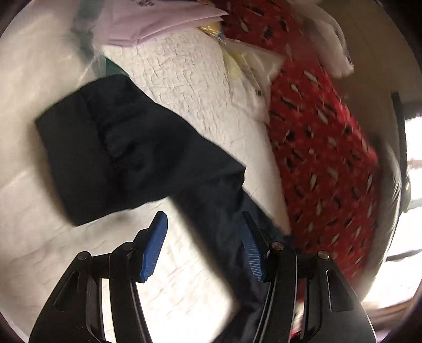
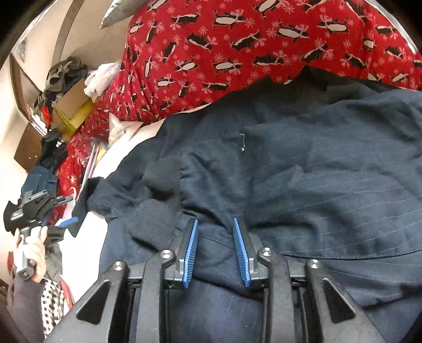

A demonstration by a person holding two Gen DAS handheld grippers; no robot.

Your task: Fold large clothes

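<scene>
A dark navy pinstriped garment (image 2: 303, 171) lies spread on a white quilted bed cover (image 1: 200, 87). One sleeve (image 1: 126, 147) stretches out over the cover, its cuff at the left. My left gripper (image 1: 204, 237) hovers over that sleeve with its blue pads (image 1: 155, 245) apart; the cloth runs beneath, close to the right finger, and is not pinched. A hand (image 2: 29, 248) holds the left gripper (image 2: 56, 221), seen at the far left of the right wrist view. My right gripper (image 2: 215, 232) sits low over the garment's body, pads (image 2: 191, 250) parted, with fabric below the gap and none clamped.
A red penguin-print blanket (image 2: 237, 47) (image 1: 324, 158) borders the garment on the far side. Pink packets (image 1: 158, 18) and clear bags (image 1: 253, 66) lie on the bed. Beside the bed are a cardboard box (image 2: 71, 110), piled clothes (image 2: 63, 71) and a bright window (image 1: 414, 158).
</scene>
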